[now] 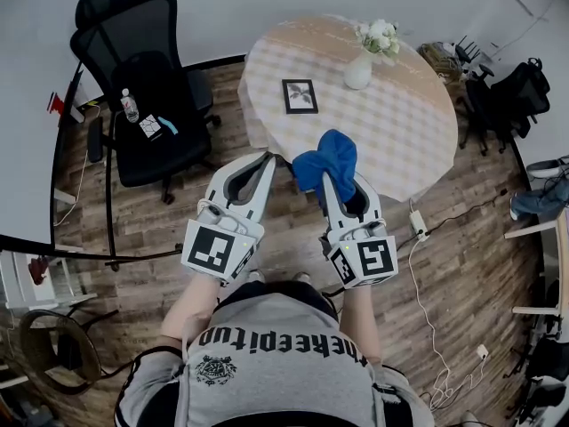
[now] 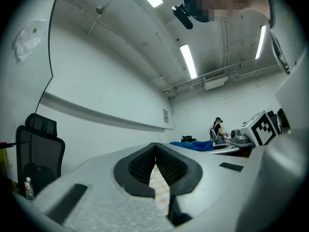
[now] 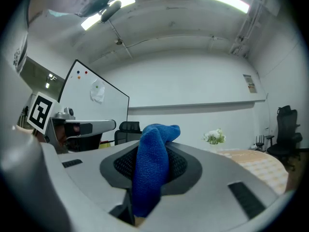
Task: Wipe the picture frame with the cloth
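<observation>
A small dark picture frame lies flat on the round table with a checked cloth cover. My right gripper is shut on a blue cloth, held in the air at the table's near edge; the blue cloth hangs between the pads in the right gripper view. My left gripper is beside it to the left, shut with nothing in it; in the left gripper view its jaws meet at the tip and point upward at the wall.
A white vase of flowers stands on the table right of the frame. A black office chair with a bottle on its seat is at left. Cables and a power strip lie on the wooden floor at right.
</observation>
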The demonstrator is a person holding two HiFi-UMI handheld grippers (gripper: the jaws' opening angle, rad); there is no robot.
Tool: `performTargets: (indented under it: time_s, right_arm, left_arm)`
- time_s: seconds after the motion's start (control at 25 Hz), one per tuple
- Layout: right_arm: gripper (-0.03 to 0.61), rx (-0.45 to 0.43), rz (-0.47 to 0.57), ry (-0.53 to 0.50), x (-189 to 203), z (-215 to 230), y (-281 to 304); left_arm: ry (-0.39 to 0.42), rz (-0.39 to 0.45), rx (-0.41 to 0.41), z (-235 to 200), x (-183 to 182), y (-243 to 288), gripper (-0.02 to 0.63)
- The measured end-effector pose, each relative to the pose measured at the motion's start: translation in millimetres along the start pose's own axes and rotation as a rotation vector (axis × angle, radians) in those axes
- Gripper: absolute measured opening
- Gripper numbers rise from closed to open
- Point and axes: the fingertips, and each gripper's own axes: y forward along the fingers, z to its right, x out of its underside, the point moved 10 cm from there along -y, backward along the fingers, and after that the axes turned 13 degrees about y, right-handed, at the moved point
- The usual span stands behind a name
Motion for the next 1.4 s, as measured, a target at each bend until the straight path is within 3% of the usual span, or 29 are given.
performTargets:
  time_s: [0.52,1.4]
  right_arm:
    - [0.104,0.024,0.007,-0.013,5,-9,12]
    - [0.106,-0.169,-0.023,0.000,-32,115,122]
  left_arm:
    - [0.003,0.002,0.029,-14,10,0,0.017]
    - [0.047,-0.024,-0.157,-28,29,130,0.017]
